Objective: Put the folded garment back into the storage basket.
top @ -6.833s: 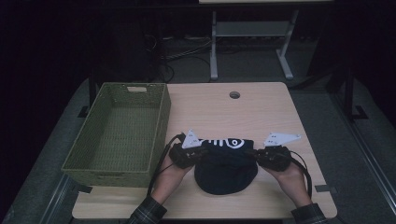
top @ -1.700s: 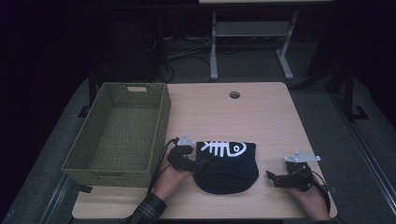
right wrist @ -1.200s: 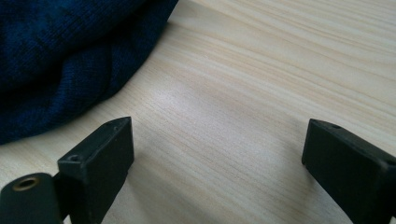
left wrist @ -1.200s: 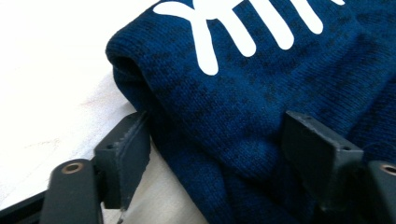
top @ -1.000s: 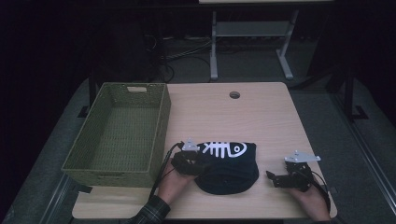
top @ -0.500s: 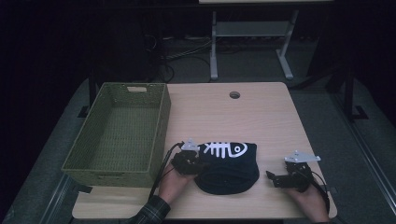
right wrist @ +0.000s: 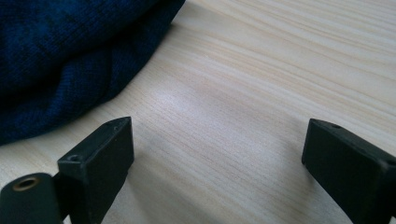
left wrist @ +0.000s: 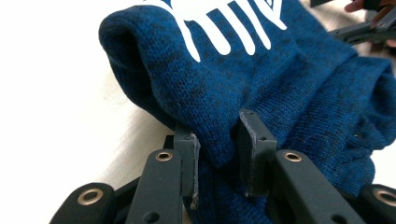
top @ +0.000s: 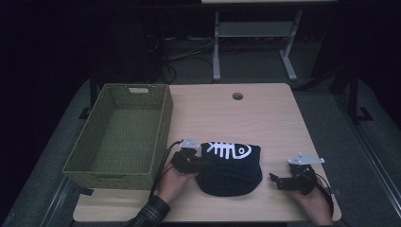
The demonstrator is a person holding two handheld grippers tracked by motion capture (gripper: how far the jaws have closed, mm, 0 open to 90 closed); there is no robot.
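Observation:
A folded dark blue knit sweater (top: pixel 229 168) with a white fish-skeleton print lies near the table's front edge. My left gripper (top: pixel 199 165) is at its left side. In the left gripper view the sweater (left wrist: pixel 261 84) has a thick fold bunched between the pads, and my left gripper (left wrist: pixel 217 135) has just been closing and now pinches that fold. My right gripper (top: pixel 275 179) rests on the wood to the sweater's right, a short gap away. In the right gripper view it (right wrist: pixel 219 140) stands open over bare table, with the sweater (right wrist: pixel 56 60) at upper left.
A green woven basket (top: pixel 163 127), empty, stands at the table's left, close behind my left hand. The wooden table (top: pixel 246 118) has a round cable hole (top: pixel 237 96) at the back. A desk frame and cables are on the dark floor beyond.
Since the oldest frame my right gripper has left the sweater and settled to its right. Over the last second my left gripper has nudged into the sweater's left edge.

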